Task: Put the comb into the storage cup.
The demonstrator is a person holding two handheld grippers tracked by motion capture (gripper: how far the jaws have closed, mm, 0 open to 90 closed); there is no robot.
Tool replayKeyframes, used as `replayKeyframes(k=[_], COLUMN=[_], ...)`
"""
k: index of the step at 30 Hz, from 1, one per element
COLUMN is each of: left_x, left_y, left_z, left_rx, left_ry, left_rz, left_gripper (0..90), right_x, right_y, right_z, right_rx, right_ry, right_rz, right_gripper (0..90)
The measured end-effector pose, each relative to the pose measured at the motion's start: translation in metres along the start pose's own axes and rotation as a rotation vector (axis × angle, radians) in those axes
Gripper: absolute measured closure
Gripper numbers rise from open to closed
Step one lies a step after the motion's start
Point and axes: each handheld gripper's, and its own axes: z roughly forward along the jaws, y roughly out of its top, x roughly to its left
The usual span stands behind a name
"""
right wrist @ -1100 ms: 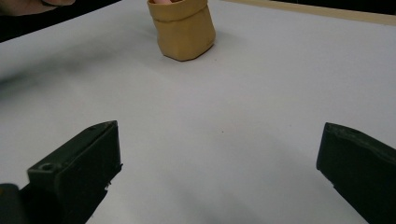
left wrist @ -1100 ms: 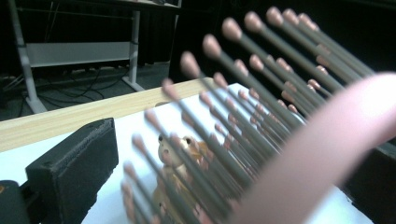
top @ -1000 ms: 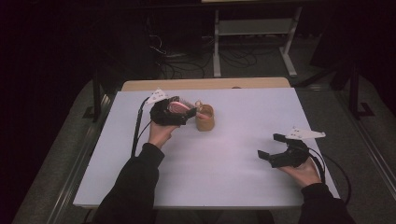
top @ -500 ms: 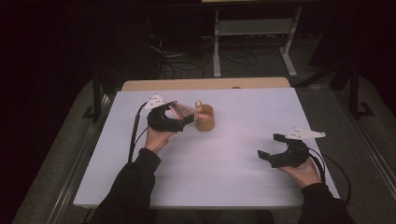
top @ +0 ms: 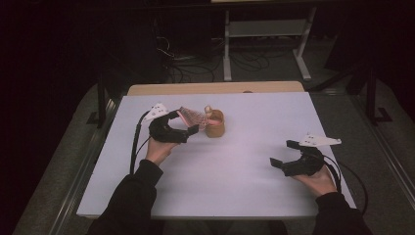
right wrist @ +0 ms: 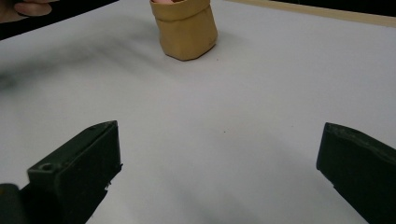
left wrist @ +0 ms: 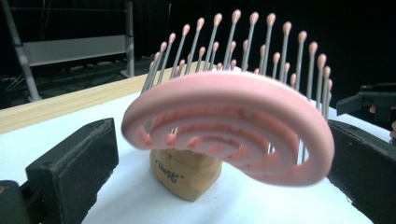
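A pink brush (top: 192,117) with rows of pink-tipped pins leans out of a small tan pouch (top: 215,126) at the middle back of the white table (top: 254,196). My left gripper (top: 187,122) is open, its jaws standing either side of the brush head (left wrist: 224,121). One jaw is at the head's rim and the other stands well apart. The pouch (left wrist: 187,175) stands just behind the brush. My right gripper (top: 281,152) rests open near the table's right front with nothing between its jaws. From there the pouch (right wrist: 187,30) is far ahead.
A wooden strip (top: 215,88) runs along the table's far edge. A metal shelf frame (top: 264,29) and cables stand on the dark floor behind. Bare white table lies between the two grippers.
My left gripper has drifted a little left and toward the person, and the brush head now leans farther out of the pouch. The right gripper has stayed put.
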Motion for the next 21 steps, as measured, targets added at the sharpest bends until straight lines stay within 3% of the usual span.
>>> replayKeyframes(k=[21], left_x=[0.004], left_y=[-0.01], left_z=[-0.029], left_rx=[0.011], left_ry=[0.009], left_rz=[0.022], left_gripper=[0.0], right_x=[-0.001], right_y=[-0.001], right_z=[-0.001], right_rx=[0.001], right_ry=[-0.002], right_rz=[0.001], right_gripper=[0.0])
